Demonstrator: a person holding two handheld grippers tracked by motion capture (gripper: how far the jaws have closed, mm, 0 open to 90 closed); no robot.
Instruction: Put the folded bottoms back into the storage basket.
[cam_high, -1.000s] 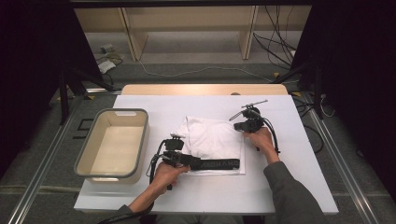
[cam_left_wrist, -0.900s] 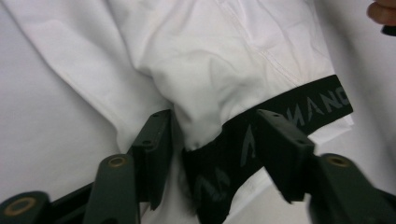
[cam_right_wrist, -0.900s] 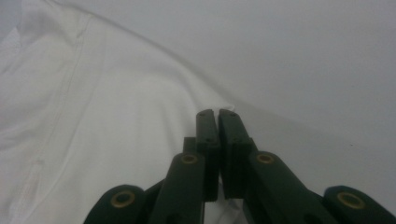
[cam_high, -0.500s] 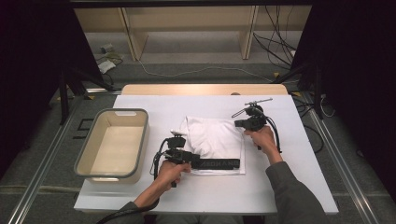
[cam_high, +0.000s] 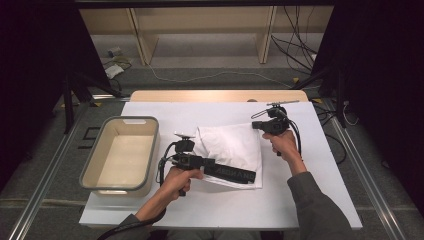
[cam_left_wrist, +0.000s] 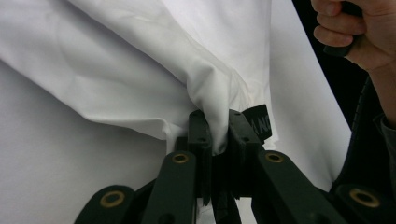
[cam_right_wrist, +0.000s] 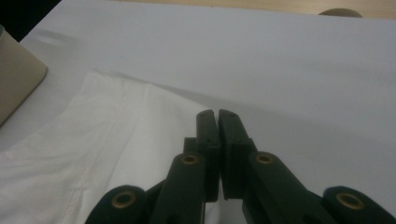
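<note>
A white cloth (cam_high: 231, 145) with a black lettered waistband (cam_high: 232, 174) lies in the middle of the white table. My left gripper (cam_high: 204, 164) is at its left side. In the left gripper view the jaws (cam_left_wrist: 217, 126) have just been closing and now pinch a bunched fold of the cloth (cam_left_wrist: 154, 70) beside the waistband (cam_left_wrist: 259, 122). My right gripper (cam_high: 257, 125) is at the cloth's far right corner. Its jaws (cam_right_wrist: 217, 114) stand together, the cloth's edge (cam_right_wrist: 107, 135) runs in under them, and the cloth hangs slightly tented between the two grippers.
A beige plastic tub (cam_high: 120, 120) stands at the table's left, close to my left hand; its corner (cam_right_wrist: 14, 74) shows in the right gripper view. The bare table cover (cam_high: 310, 200) spreads to the front and right. A wooden edge (cam_high: 220, 95) runs along the back.
The left jaws have closed on a fold of the cloth. Both grippers have risen a little, and the cloth has lifted off the table between them.
</note>
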